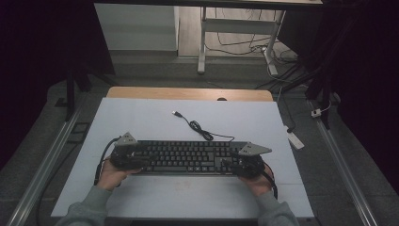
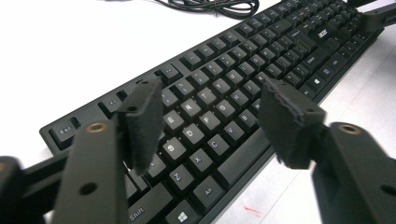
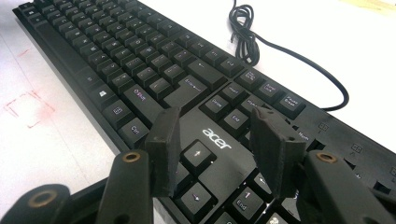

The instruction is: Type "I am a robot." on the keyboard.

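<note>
Keyboard (image 1: 188, 157) flat on white bench (image 1: 141, 122); left gripper (image 2: 210, 126) over its left end, right gripper (image 3: 217, 149) over its right end, fingers of both parted, gripping nothing.

- The left gripper (image 1: 139, 158) and the right gripper (image 1: 229, 163) are black, each with a grey three-cornered plate on top.
- A black cable trails from each gripper back toward the near edge of the table.
- In the gripper views each jaw is a matt black arm with a brass-ringed screw hole, ending in a flat, rough-faced black pad (image 2: 142, 122).
- The pad edges look worn and slightly ragged.
- The person wears grey long sleeves (image 1: 89, 207) with ribbed cuffs.
</note>
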Demonstrator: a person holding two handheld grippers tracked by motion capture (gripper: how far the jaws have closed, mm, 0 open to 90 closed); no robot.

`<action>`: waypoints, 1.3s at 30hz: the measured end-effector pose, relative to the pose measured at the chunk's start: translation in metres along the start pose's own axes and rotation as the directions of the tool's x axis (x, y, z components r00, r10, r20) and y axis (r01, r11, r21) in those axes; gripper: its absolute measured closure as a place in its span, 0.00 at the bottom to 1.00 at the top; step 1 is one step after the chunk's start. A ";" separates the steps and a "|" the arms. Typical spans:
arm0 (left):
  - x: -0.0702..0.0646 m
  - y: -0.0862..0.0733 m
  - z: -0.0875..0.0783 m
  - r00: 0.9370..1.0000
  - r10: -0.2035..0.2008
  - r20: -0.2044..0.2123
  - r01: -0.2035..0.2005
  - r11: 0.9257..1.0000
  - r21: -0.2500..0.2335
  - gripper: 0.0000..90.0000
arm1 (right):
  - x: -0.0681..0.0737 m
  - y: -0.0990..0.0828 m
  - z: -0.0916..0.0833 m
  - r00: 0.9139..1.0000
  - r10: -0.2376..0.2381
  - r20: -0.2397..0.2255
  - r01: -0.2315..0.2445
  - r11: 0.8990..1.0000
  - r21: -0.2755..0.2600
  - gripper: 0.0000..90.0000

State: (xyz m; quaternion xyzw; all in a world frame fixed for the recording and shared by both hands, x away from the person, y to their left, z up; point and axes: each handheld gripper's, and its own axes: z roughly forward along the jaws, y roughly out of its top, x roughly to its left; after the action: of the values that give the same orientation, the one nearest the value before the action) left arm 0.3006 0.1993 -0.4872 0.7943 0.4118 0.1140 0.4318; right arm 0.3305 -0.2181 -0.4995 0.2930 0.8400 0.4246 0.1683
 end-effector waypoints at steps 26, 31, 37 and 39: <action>-0.027 -0.001 0.025 0.990 0.091 0.105 -0.097 0.994 0.049 0.99 | 0.000 0.000 0.001 1.000 0.001 -0.001 -0.001 1.000 0.009 0.59; -0.032 -0.003 0.033 0.989 0.103 0.109 -0.111 0.991 0.072 0.99 | 0.001 0.000 0.002 1.000 0.000 -0.001 0.000 1.000 0.008 0.59; -0.034 -0.004 0.040 0.989 0.108 0.105 -0.118 0.989 0.093 0.98 | 0.001 0.000 0.002 1.000 0.000 0.000 0.000 1.000 0.014 0.59; -0.034 -0.005 0.041 0.988 0.110 0.106 -0.120 0.988 0.097 0.98 | 0.001 0.000 0.002 1.000 0.000 -0.001 0.000 1.000 0.015 0.59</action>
State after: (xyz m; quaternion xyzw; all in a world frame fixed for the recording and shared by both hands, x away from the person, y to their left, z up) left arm 0.2984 0.1502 -0.5097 0.8427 0.3485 0.0774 0.4030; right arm 0.3312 -0.2163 -0.5010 0.2940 0.8432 0.4184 0.1659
